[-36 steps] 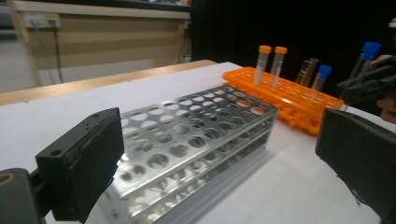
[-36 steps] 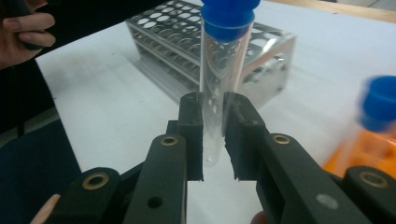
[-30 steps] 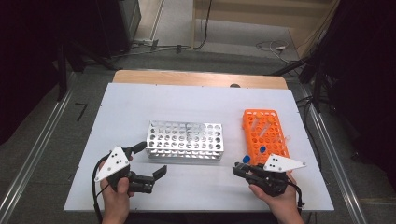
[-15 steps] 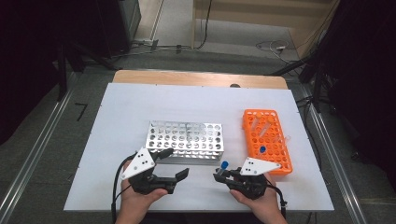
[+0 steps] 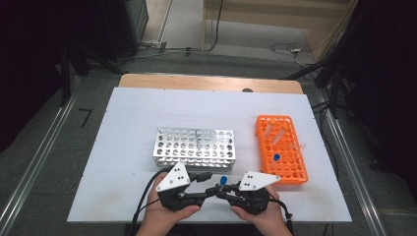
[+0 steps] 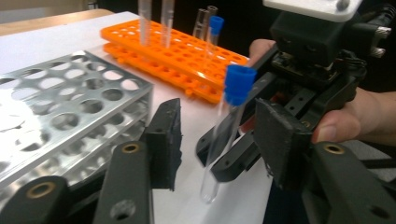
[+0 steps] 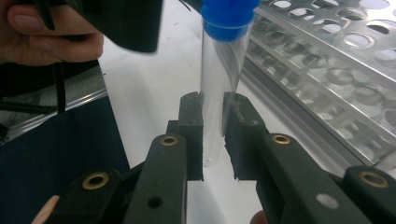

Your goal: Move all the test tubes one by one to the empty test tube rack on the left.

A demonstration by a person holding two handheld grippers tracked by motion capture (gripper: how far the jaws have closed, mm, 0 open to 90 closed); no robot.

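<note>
- Our right tool (image 5: 220, 191) is clamped on a clear test tube with a blue cap (image 7: 215, 88), its pads squeezing the glass-like body low down, near the rounded bottom.
- Our left tool (image 5: 204, 177) has just been closing around that same tube; in the left gripper view the tube (image 6: 227, 130) stands between its pads with a gap on both sides, so nothing is gripped there yet.
- The tube sits above the white surface (image 5: 128, 128), just in front of the silver rack (image 5: 194, 146), with the orange rack (image 5: 280, 147) off to the right.
- Its long axis runs close to upright, slightly leaning; the cap (image 5: 223, 180) points up, the rounded end down.
- We judge the handover risky: a low grip leaves the top free to swing, so an off-centre squeeze from the left could tilt it.
- If the right lets go too soon, the tube could drop and roll.
</note>
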